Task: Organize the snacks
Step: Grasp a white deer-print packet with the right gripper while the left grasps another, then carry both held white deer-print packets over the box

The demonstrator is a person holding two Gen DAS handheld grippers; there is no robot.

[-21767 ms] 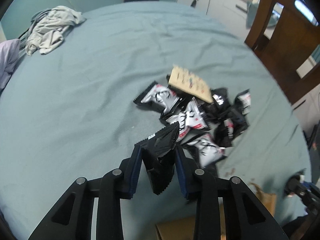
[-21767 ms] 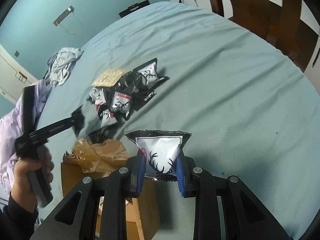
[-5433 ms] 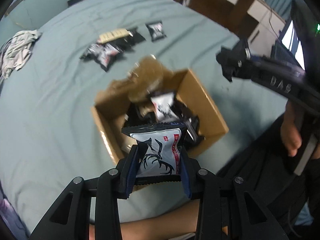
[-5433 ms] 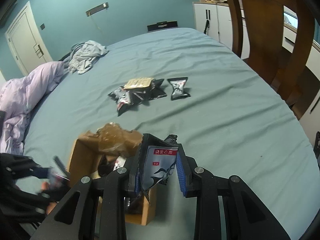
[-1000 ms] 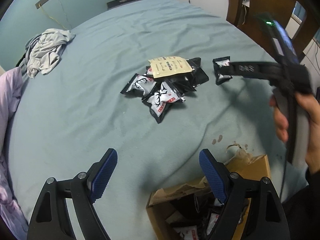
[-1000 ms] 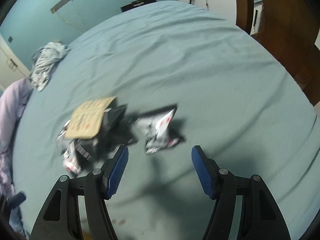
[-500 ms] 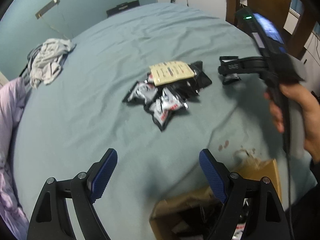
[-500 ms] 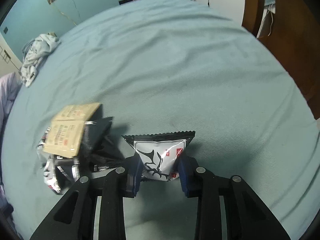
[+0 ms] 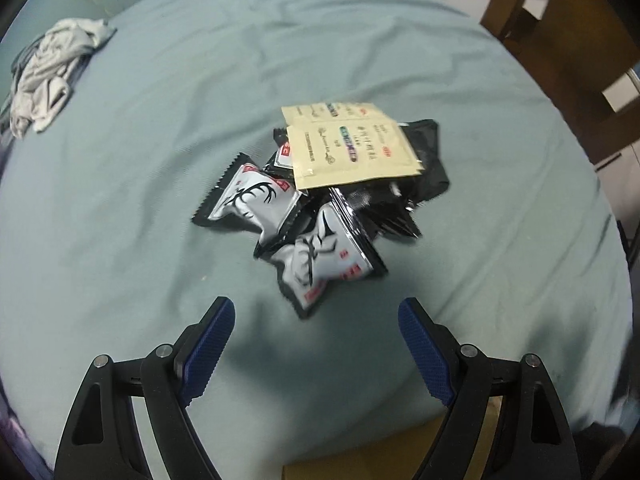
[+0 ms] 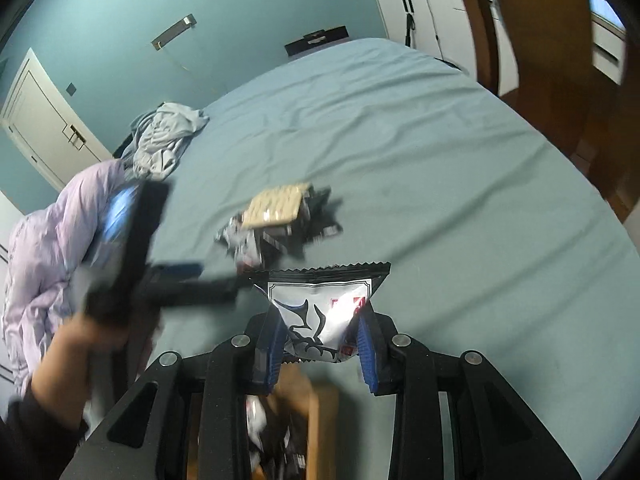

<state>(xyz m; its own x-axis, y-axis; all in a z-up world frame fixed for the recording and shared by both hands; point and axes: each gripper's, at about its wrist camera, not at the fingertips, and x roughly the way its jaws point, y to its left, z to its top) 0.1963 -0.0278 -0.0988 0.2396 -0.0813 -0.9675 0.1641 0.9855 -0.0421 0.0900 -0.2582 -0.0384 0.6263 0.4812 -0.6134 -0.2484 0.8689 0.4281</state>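
A pile of black-and-silver snack packets [image 9: 320, 216] with a beige packet [image 9: 348, 148] on top lies on the teal bed sheet; it also shows in the right wrist view [image 10: 280, 220]. My left gripper [image 9: 316, 344] is open and empty, just short of the nearest silver packet [image 9: 324, 260]. My right gripper [image 10: 320, 344] is shut on a silver deer-print snack packet [image 10: 324, 304], held above the cardboard box [image 10: 316, 420], which holds more packets. The left gripper also appears blurred in the right wrist view [image 10: 168, 280].
Crumpled grey clothes [image 9: 52, 76] lie at the far left of the bed. A lilac duvet [image 10: 52, 248] is bunched on the left. A wooden chair [image 9: 568, 52] stands at the right. The box edge [image 9: 388, 464] shows under the left gripper.
My right gripper has lifted its snack packet off the bed and pulled back over the box. My left gripper has moved forward to the pile, still open.
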